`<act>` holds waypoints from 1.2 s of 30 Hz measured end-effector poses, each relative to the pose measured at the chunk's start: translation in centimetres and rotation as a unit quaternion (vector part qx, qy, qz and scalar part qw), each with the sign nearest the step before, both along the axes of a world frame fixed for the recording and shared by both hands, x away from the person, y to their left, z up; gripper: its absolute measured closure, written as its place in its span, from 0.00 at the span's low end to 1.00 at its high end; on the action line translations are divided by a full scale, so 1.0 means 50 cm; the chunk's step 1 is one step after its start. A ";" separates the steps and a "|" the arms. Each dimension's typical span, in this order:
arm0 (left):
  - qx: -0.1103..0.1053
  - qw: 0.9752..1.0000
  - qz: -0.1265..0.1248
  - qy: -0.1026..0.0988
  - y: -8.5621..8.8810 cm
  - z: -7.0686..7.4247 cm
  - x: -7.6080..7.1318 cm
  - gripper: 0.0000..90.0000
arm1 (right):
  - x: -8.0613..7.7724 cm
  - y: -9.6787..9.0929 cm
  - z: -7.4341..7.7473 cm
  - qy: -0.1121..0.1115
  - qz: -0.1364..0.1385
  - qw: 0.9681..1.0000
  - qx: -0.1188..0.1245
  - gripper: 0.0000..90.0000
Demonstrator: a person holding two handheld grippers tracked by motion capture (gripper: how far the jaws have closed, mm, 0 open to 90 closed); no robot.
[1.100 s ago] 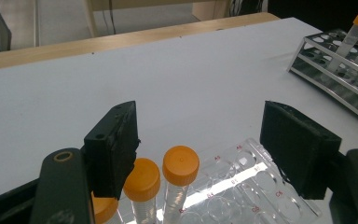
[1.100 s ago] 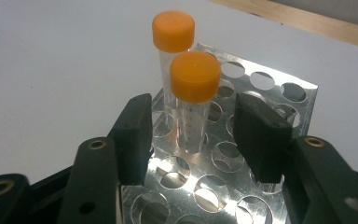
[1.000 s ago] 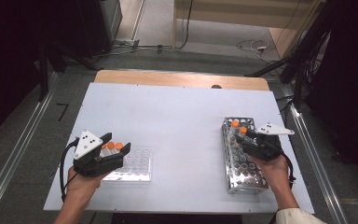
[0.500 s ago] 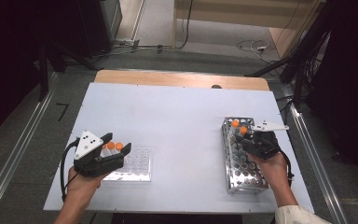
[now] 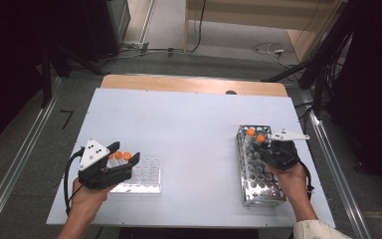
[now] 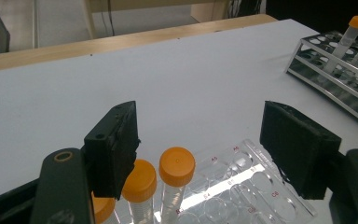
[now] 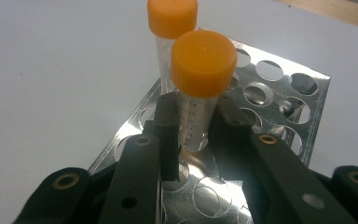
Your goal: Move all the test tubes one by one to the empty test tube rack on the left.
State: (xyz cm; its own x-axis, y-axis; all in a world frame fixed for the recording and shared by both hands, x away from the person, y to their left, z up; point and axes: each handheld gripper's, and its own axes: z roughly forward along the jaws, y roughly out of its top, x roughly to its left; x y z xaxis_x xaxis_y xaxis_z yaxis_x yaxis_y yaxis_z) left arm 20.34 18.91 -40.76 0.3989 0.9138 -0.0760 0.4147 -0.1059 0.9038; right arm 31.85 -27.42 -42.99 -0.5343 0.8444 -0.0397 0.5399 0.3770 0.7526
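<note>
Tube, orange-capped, upright in metal rack, clamped by right gripper whose jaws have just closed on it; second tube racked behind; left gripper open over three tubes at clear tray; transfer unfinished, by appearance.

A clear graduated tube with an orange cap stands upright in the metal rack at the table's right, near the rack's far end. A second orange-capped tube stands upright just beyond it. Three more capped tubes stand upright at the near left.
</note>
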 end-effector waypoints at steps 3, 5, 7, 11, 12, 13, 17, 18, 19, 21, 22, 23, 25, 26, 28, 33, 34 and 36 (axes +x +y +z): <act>0.000 1.000 0.000 -0.002 0.000 0.000 -0.001 0.31 | -0.004 -0.004 0.008 -0.010 -0.003 1.000 0.006 0.79; 0.000 1.000 0.000 -0.002 -0.001 0.000 -0.001 0.31 | -0.007 -0.006 0.015 -0.014 -0.006 1.000 0.011 0.79; 0.001 1.000 -0.001 -0.001 -0.001 0.000 0.000 0.30 | -0.011 -0.008 0.024 -0.020 -0.005 1.000 0.014 0.79; 0.000 1.000 -0.002 -0.001 -0.001 0.000 0.000 0.30 | -0.021 -0.007 0.044 -0.034 -0.001 0.999 0.016 0.79; 0.000 1.000 -0.002 -0.001 -0.002 0.000 0.000 0.30 | -0.023 -0.007 0.048 -0.038 0.000 0.999 0.016 0.79; 0.000 1.000 -0.003 0.000 -0.002 0.000 0.000 0.30 | -0.028 -0.007 0.055 -0.044 0.001 0.999 0.019 0.79; 0.000 1.000 -0.004 0.000 -0.002 0.000 0.000 0.30 | -0.040 -0.008 0.075 -0.056 0.004 0.998 0.019 0.79; 0.000 1.000 -0.004 0.001 -0.002 0.000 0.000 0.29 | -0.044 -0.008 0.080 -0.059 0.003 0.998 0.019 0.79; 0.000 1.000 -0.004 0.001 -0.002 0.000 0.000 0.28 | -0.047 -0.009 0.084 -0.063 0.004 0.998 0.020 0.79; 0.000 1.000 -0.004 0.001 -0.003 -0.001 0.000 0.28 | -0.056 -0.011 0.092 -0.069 0.004 0.997 0.024 0.79; 0.001 1.000 -0.005 0.001 -0.004 -0.001 0.000 0.29 | -0.059 -0.011 0.096 -0.072 0.005 0.997 0.026 0.79; 0.000 1.000 -0.005 0.001 -0.004 -0.001 0.000 0.28 | -0.064 -0.010 0.098 -0.072 0.007 0.997 0.029 0.79; -0.001 1.000 -0.007 0.000 -0.006 0.000 -0.001 0.28 | -0.072 -0.004 0.100 -0.072 0.012 0.997 0.030 0.79; -0.001 1.000 -0.007 -0.001 -0.006 0.001 -0.001 0.29 | -0.077 0.000 0.100 -0.073 0.017 0.997 0.031 0.79; -0.001 1.000 -0.010 0.000 -0.007 0.002 -0.002 0.28 | -0.085 0.009 0.100 -0.072 0.025 0.997 0.032 0.79; -0.002 1.000 -0.013 -0.002 -0.013 0.003 -0.005 0.28 | -0.097 0.032 0.102 -0.073 0.042 0.996 0.038 0.79; -0.003 1.000 -0.014 -0.003 -0.013 0.003 -0.005 0.28 | -0.099 0.037 0.102 -0.071 0.045 0.996 0.039 0.79; -0.002 1.000 -0.016 -0.002 -0.015 0.003 -0.006 0.28 | -0.101 0.047 0.101 -0.070 0.052 0.995 0.039 0.79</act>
